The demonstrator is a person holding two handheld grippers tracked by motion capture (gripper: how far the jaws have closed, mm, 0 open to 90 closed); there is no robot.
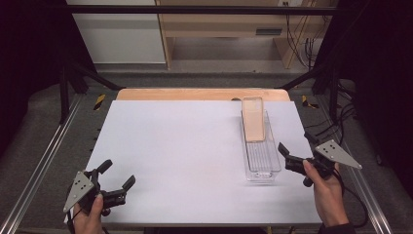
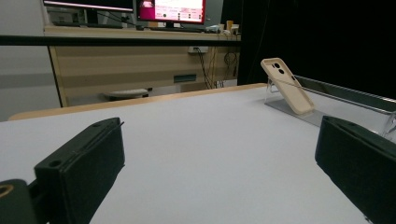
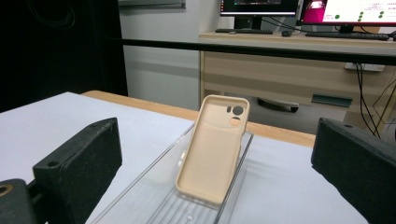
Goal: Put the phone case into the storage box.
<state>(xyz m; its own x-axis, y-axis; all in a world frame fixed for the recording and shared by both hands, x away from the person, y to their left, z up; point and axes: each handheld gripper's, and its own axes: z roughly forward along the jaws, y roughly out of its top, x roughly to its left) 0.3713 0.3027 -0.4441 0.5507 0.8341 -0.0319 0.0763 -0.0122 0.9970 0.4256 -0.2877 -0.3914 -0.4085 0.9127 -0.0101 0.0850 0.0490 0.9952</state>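
Note:
A beige phone case (image 1: 253, 118) leans tilted in a long clear plastic tray (image 1: 263, 161) on the right half of the white table top (image 1: 180, 146). In the right gripper view the case (image 3: 213, 149) stands ahead between the jaws, its camera cutouts at the top, resting on the tray (image 3: 154, 196). My right gripper (image 1: 298, 150) is open, just right of the tray's near end, apart from it. My left gripper (image 1: 117, 174) is open at the table's near left corner with nothing between its jaws. In the left gripper view the case (image 2: 287, 85) shows far off at the right.
A wooden strip (image 1: 202, 94) borders the table's far edge. Metal rails (image 1: 44, 156) run along both sides. Beyond the table stand a wooden desk (image 3: 299, 70) with monitors and hanging cables (image 1: 304, 46). Open white surface spreads between the two grippers.

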